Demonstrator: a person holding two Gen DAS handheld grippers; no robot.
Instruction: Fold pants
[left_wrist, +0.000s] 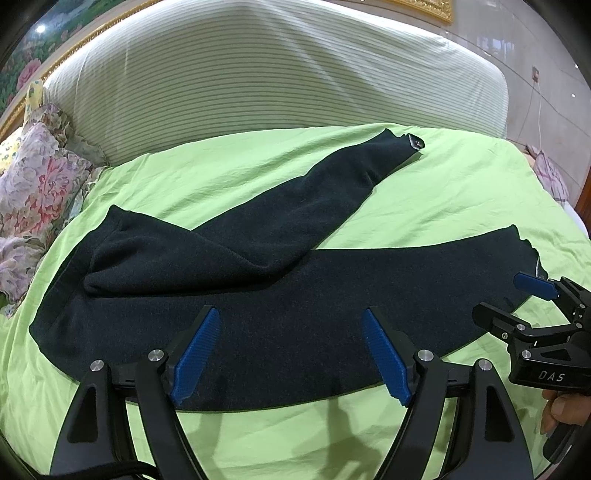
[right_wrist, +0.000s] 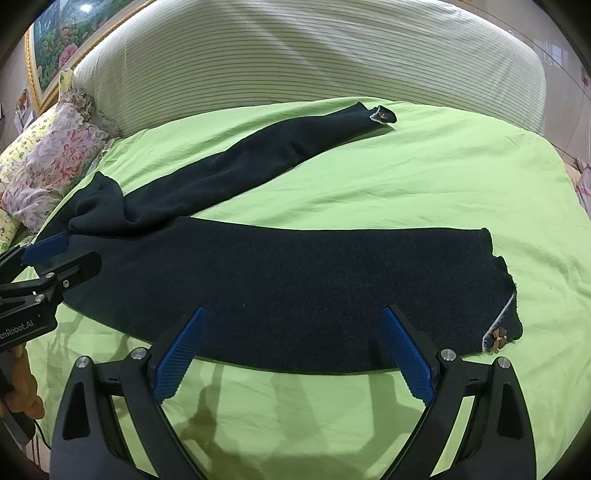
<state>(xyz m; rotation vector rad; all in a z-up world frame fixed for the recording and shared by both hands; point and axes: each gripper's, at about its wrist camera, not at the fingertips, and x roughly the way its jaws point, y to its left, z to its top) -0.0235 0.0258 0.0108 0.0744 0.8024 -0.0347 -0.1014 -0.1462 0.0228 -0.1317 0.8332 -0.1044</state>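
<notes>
dark navy fleece pants (left_wrist: 280, 317) splayed on the lime-green bed sheet (left_wrist: 443, 192) — legs apart. left hand-held gripper (left_wrist: 291, 354) and right hand-held gripper (right_wrist: 295, 354) both gaping wide, holding nothing. risk: pinching sheet along with cloth — thick fleece slipping mid-fold.

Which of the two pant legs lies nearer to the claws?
The near leg, stretched across the green sheet just ahead of both open claws. The far leg angles away toward the striped headboard.
</notes>
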